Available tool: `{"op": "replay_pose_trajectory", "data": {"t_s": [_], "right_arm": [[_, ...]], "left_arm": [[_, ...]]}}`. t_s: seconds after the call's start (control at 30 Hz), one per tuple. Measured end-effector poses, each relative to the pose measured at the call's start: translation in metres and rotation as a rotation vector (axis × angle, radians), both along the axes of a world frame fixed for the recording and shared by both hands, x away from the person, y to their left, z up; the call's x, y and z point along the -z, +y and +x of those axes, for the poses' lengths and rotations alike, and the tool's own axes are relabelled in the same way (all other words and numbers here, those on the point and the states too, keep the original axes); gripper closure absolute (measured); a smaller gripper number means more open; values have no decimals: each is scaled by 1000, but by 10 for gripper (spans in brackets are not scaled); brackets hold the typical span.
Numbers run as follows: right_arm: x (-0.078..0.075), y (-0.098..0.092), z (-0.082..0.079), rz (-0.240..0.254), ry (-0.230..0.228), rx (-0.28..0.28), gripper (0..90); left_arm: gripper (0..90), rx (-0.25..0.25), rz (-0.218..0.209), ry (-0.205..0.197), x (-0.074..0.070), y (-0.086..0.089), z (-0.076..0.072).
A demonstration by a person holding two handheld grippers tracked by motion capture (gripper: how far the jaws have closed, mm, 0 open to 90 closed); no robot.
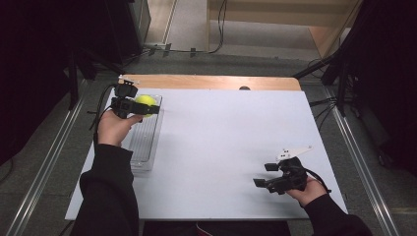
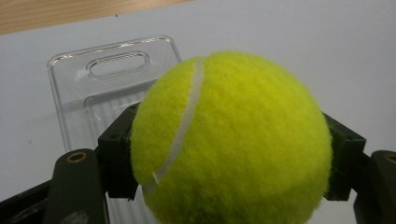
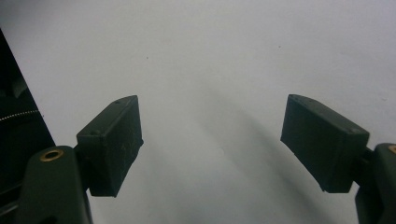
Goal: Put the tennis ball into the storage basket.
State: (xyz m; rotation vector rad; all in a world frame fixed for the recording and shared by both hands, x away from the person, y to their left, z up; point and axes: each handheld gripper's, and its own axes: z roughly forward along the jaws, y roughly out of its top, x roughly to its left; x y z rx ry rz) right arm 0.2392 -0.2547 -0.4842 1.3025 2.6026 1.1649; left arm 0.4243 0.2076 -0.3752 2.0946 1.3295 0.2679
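A yellow-green tennis ball (image 2: 233,140) with a white seam sits clamped between the two black pads of my left gripper (image 2: 231,161). In the high view the left gripper (image 1: 147,107) holds the ball (image 1: 146,100) above the far end of a clear plastic tray (image 1: 147,137) at the table's left side. The tray (image 2: 74,93) has a slot handle and a ribbed floor, and nothing lies in the part I can see. Near the front right of the table my right gripper (image 1: 265,174) stands open, its pads (image 3: 112,144) wide apart over bare white surface.
A white sheet (image 1: 221,137) covers the table, with a wooden strip (image 1: 211,81) showing along the far edge and a small dark object (image 1: 244,88) on it. Metal rails run along both sides of the table. Dark stands and cables crowd the floor beyond.
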Motion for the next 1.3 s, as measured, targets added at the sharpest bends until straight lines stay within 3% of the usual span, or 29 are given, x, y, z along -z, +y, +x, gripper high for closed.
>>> {"op": "replay_pose_trajectory", "data": {"t_s": [0.23,1.3], "right_arm": [[0,0,0,3,1,4,185],[0,0,0,1,3,0,185]], "left_arm": [[264,-41,-3,-1,3,9,1],[262,-77,-1,1,27,10,8]]}}
